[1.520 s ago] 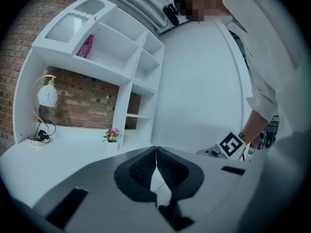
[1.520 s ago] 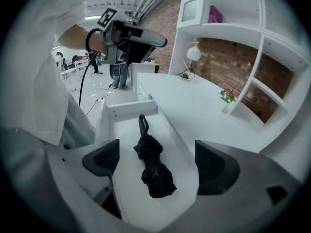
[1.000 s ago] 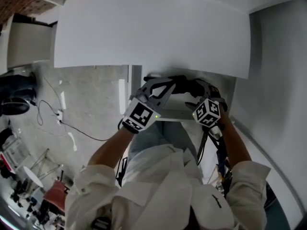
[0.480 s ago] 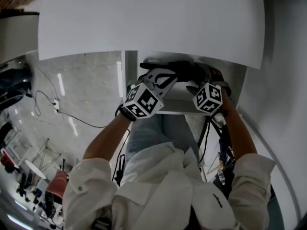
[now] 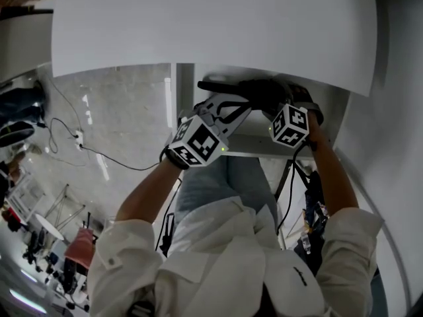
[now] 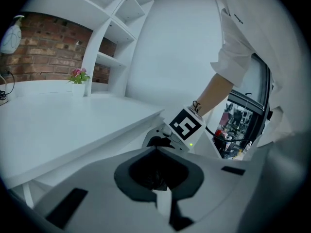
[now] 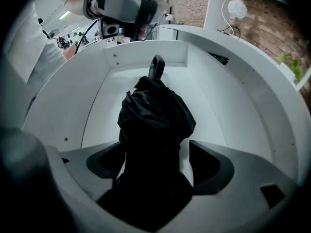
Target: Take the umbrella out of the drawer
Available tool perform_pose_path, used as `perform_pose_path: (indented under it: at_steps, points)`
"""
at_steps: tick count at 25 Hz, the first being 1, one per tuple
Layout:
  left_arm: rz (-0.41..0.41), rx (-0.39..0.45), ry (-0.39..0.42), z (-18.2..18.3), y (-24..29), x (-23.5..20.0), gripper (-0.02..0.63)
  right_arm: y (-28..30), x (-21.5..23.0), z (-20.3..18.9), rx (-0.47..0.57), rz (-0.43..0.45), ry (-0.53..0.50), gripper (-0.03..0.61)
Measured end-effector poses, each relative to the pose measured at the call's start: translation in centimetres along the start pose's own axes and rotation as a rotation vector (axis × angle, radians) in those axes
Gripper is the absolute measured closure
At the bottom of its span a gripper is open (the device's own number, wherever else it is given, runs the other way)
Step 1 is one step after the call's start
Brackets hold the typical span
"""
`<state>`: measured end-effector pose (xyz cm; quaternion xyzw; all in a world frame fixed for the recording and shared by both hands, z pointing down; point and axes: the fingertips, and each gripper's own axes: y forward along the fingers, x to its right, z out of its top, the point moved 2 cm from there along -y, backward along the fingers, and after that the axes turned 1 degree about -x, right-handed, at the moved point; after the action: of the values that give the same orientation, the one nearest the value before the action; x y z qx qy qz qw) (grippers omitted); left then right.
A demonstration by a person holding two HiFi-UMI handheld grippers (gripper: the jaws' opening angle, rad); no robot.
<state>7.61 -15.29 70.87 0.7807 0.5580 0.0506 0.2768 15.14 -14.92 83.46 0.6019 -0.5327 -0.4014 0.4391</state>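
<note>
Now: grasp step, umbrella not lifted yet.
R gripper (image 7: 154,152): pointed steeply down into drawer (image 7: 233,106). Jaws wide but closing, w/ umbrella (image 7: 155,115) between them. Thin strip of white shows beside one pad, so I judge no clamp yet.
Umbrella: black, folded, lying lengthwise on drawer floor, approx mid-width. Handle (image 7: 156,64) at far end, near the end wall.
L gripper (image 6: 158,150): jaw tips pressed together. Smth dark in the hollow behind the tips, can't ID it, can't say if it's gripping anything. It sits just beside R marker cube (image 6: 186,125).
Desk top (image 5: 211,25): overhangs the drawer, close above both tools in head view.
Risk 1: pads catch loose fabric only, not the shaft, so canopy slides or unfurls on the lift.
Risk 2: grip looks to be on the bunched end, so the handle end may droop and snag on the drawer wall.
Risk 3: straight pull up knocks umbrella or cube on the desk overhang. Prob. needs an outward path.
Risk 4: my two tools are crowded, could bump each other on exit.
</note>
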Motion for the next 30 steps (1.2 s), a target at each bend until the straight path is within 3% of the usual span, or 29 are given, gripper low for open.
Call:
perform_pose_path:
  at_steps: [7, 14, 22, 28, 30]
  points:
    - [0.0, 0.005, 0.002, 0.3, -0.6, 0.4, 0.588, 0.2, -0.4, -0.1, -0.04, 0.066, 0.027, 0.222]
    - [0.026, 0.028, 0.003, 1.5, -2.0, 0.0, 0.588, 0.0, -0.6, 0.1, -0.042, 0.057, 0.03, 0.279]
    - [0.065, 0.073, 0.032, 4.4, -5.8, 0.0, 0.588, -2.2, -1.3, 1.0, 0.066, -0.011, 0.122, 0.304]
    - [0.155, 0.201, 0.126, 9.7, -12.9, -1.2, 0.588, -8.6, -1.0, 4.2, 0.221, -0.123, 0.219, 0.304]
    - [0.234, 0.259, 0.051, 11.0, -16.1, -2.3, 0.588, -11.7, -0.8, 5.5, 0.28, -0.168, 0.255, 0.304]
